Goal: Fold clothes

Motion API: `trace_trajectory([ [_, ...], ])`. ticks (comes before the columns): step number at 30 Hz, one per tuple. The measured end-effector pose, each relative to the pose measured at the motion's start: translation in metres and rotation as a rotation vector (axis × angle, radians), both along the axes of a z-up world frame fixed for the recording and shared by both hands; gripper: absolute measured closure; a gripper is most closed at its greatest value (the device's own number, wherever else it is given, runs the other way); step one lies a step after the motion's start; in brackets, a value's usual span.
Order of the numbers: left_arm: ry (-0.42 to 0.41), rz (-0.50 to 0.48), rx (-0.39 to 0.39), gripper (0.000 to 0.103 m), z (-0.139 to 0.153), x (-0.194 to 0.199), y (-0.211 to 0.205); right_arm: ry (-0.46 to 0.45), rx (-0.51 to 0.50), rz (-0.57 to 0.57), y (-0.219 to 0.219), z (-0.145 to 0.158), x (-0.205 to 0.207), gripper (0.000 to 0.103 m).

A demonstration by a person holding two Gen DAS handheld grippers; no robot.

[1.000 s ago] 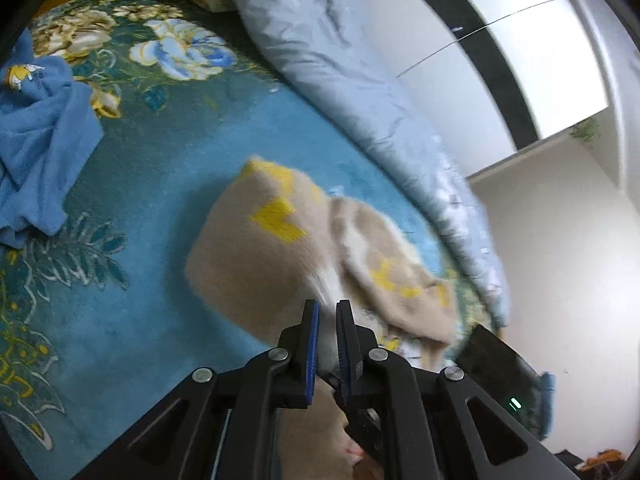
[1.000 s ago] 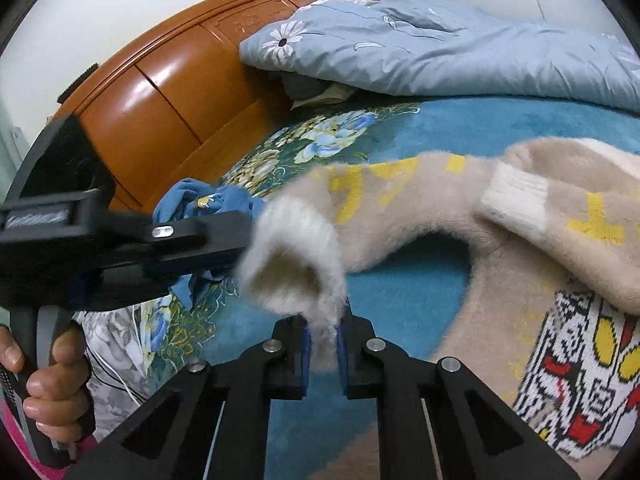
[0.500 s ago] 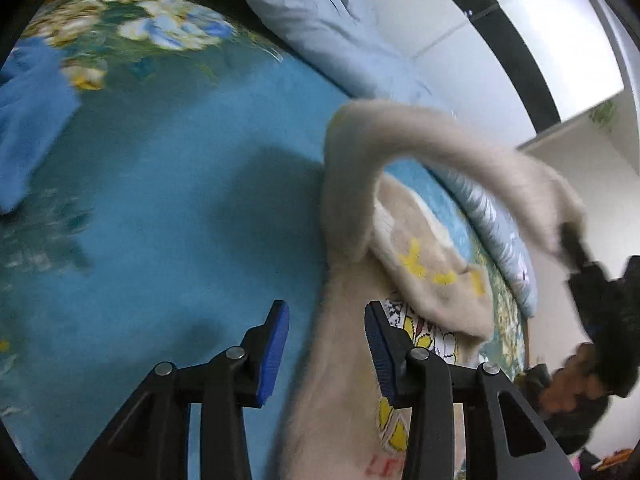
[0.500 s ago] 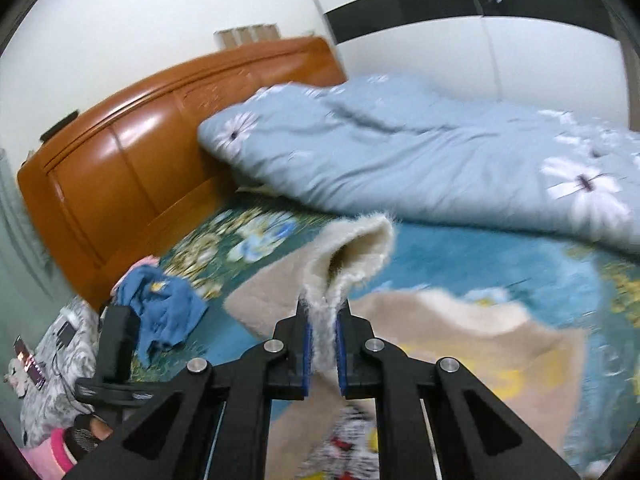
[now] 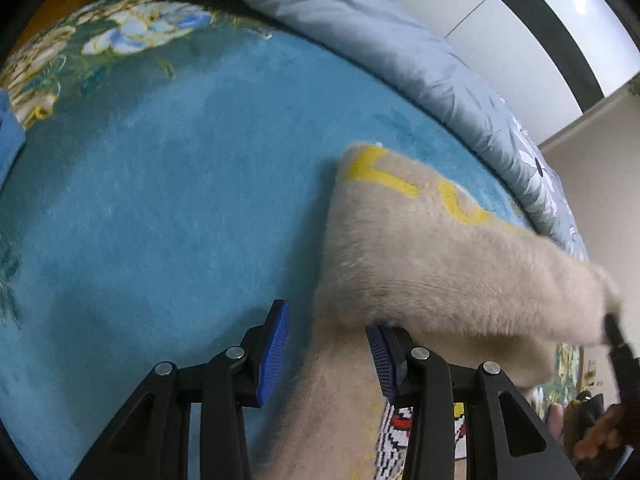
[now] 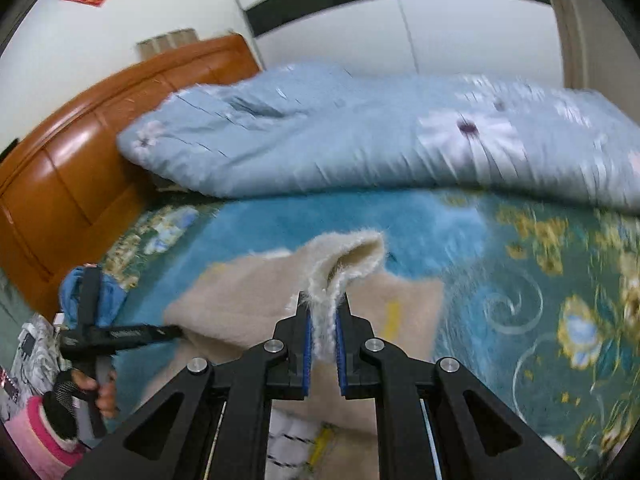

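Where the right gripper (image 6: 322, 330) meets the cloth, its blue pads are nearly together and pinch the fuzzy cream cuff (image 6: 352, 258) of the beige sweater (image 5: 420, 248); the cuff stands up above the fingertips, and how deep the fabric runs between the pads is hidden by the fingers themselves. The right wrist view is smeared by motion, so the bedspread's gold flowers and the quilt's daisies are soft and their edges cannot be read.

In the left wrist view the left gripper (image 5: 328, 344) has its jaws partly apart, having just been opening; the sweater's beige edge runs up between the blue pads (image 5: 274, 354), and the right pad is half covered by the sleeve draped over it. Whether either pad touches the knit I cannot tell, but they do not clamp it. The sleeve stretches rightward to the dark tip of the other tool at the frame's edge, where a blurred hand (image 5: 600, 436) is barely made out.

The sweater lies on the blue bedspread (image 5: 160, 200), its yellow letters partly folded under and its printed front cut off by the gripper bodies at the bottom of both views. A pale blue quilt (image 6: 360, 140) lies bunched along the far side, a wooden headboard (image 6: 60, 184) stands beyond, and a crumpled blue garment (image 6: 72, 292) is half hidden behind the left tool.
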State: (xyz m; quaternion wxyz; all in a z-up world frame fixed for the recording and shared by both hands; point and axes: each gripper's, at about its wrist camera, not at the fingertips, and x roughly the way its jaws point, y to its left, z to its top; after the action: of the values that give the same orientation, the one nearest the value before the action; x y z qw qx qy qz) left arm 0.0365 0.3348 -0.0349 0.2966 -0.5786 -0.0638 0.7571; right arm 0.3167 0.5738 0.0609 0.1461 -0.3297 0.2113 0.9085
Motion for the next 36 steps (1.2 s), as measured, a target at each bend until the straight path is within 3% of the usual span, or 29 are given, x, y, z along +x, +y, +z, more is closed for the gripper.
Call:
trace_trajectory([
  [6, -0.019, -0.008, 0.019, 0.051, -0.005, 0.000, -0.003, -0.059, -0.078, -0.073, 0.018, -0.056, 0.007, 0.093],
  [11, -0.002, -0.045, -0.023, 0.051, -0.007, 0.006, 0.001, -0.096, -0.138, -0.116, 0.027, -0.084, 0.012, 0.093],
  [15, -0.029, -0.080, -0.009, 0.051, 0.000, 0.012, -0.004, -0.094, -0.146, -0.117, 0.026, -0.078, 0.015, 0.092],
  [21, -0.031, -0.159, 0.005, 0.050, 0.013, 0.041, -0.032, -0.139, -0.064, -0.108, -0.005, -0.064, 0.037, 0.079],
  [24, -0.033, -0.194, -0.009, 0.050, 0.011, 0.060, -0.055, -0.122, -0.134, -0.061, -0.026, -0.071, 0.073, 0.069],
  [28, -0.041, -0.192, -0.020, 0.048, 0.003, 0.084, -0.085, -0.107, -0.243, -0.033, -0.043, -0.091, 0.116, 0.064],
  [31, -0.081, -0.200, 0.024, 0.046, -0.003, 0.096, -0.096, -0.103, -0.339, -0.029, -0.055, -0.109, 0.140, 0.064],
  [36, -0.163, -0.233, 0.110, 0.044, -0.009, 0.111, -0.096, -0.024, -0.444, 0.003, -0.083, -0.118, 0.167, 0.064],
])
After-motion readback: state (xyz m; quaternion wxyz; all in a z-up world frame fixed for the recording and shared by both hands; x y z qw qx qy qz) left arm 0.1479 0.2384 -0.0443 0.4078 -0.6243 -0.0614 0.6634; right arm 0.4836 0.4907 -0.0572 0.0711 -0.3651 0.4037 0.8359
